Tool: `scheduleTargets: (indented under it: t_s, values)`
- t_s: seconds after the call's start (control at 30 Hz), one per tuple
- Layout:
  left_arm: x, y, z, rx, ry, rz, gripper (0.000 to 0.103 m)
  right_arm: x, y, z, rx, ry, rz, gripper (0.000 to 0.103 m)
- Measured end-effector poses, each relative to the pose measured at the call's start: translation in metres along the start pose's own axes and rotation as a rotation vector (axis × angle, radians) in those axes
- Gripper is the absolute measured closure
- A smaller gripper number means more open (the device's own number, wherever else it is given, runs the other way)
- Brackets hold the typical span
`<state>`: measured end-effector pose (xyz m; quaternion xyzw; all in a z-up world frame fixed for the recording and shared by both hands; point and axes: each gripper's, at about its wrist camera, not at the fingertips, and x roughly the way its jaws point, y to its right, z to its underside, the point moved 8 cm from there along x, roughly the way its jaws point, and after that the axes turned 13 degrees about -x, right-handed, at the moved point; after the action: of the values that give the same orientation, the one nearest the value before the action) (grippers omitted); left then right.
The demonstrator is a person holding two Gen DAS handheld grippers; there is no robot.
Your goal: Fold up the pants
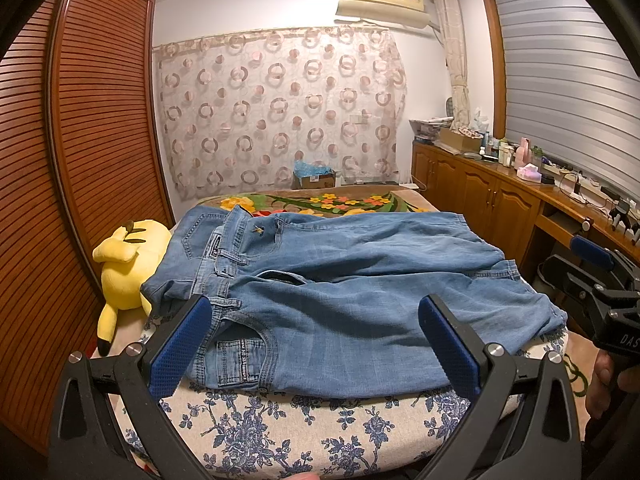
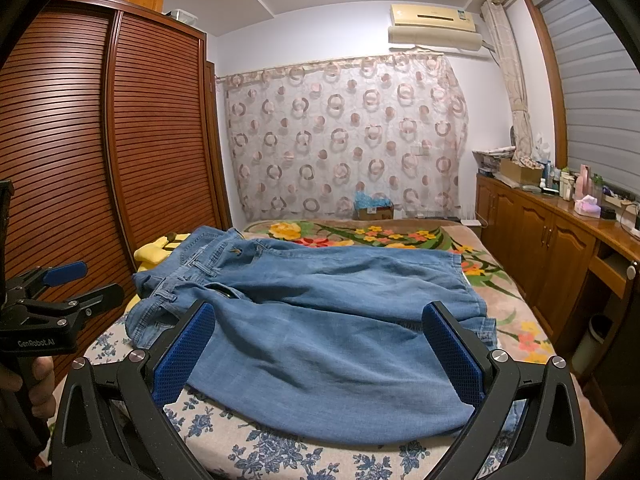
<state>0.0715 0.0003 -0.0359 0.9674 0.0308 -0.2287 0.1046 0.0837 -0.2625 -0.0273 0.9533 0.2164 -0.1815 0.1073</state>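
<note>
Both grippers' jaws, left and right, gape wide and empty just short of the pants.

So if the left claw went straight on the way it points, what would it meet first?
Most likely the jeans on the bed: the open left claw points at them near the waistband end. How low it sits is unclear, so it might skim over them.

Pants – faded light-blue denim. Claw pads – textured royal blue on black frames. Bedsheet cream with navy floral print; blanket tan with yellow, orange and green flowers. Plush toy yellow. Curtain sheer white, pink-brown rings. Wardrobe reddish-brown slats.
</note>
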Motion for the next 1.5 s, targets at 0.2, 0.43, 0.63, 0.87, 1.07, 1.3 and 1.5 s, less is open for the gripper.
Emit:
scheduleTargets:
  t_s: [0.2, 0.43, 0.63, 0.87, 1.07, 1.3, 1.5]
  values:
    - [0.007, -0.002, 0.005, -0.002, -0.031, 0.000, 0.000, 0.002, 0.000, 0.003, 0.005, -0.015, -0.005, 0.000]
    - [0.032, -0.012, 0.025, -0.013, -0.095, 0.002, 0.000, 0.007, 0.003, 0.010, 0.013, -0.053, -0.006, 0.000]
    - [0.042, -0.019, 0.039, -0.019, -0.142, -0.001, 0.000, 0.017, 0.008, 0.012, 0.022, -0.082, -0.010, 0.000]
    - [0.056, -0.031, 0.050, -0.034, -0.172, -0.010, 0.000, 0.026, 0.018, 0.015, 0.012, -0.121, 0.012, 0.000]
    - [0.068, -0.050, 0.057, -0.035, -0.193, -0.025, 0.000, 0.034, 0.035, 0.020, 0.025, -0.172, 0.061, 0.001]
    - [0.079, -0.088, 0.060, -0.078, -0.206, -0.047, 0.000, 0.040, 0.034, 0.021, 0.029, -0.246, 0.105, 0.003]
    - [0.082, -0.123, 0.055, -0.109, -0.185, -0.101, 0.002, 0.038, 0.031, 0.015, 0.026, -0.310, 0.135, 0.005]
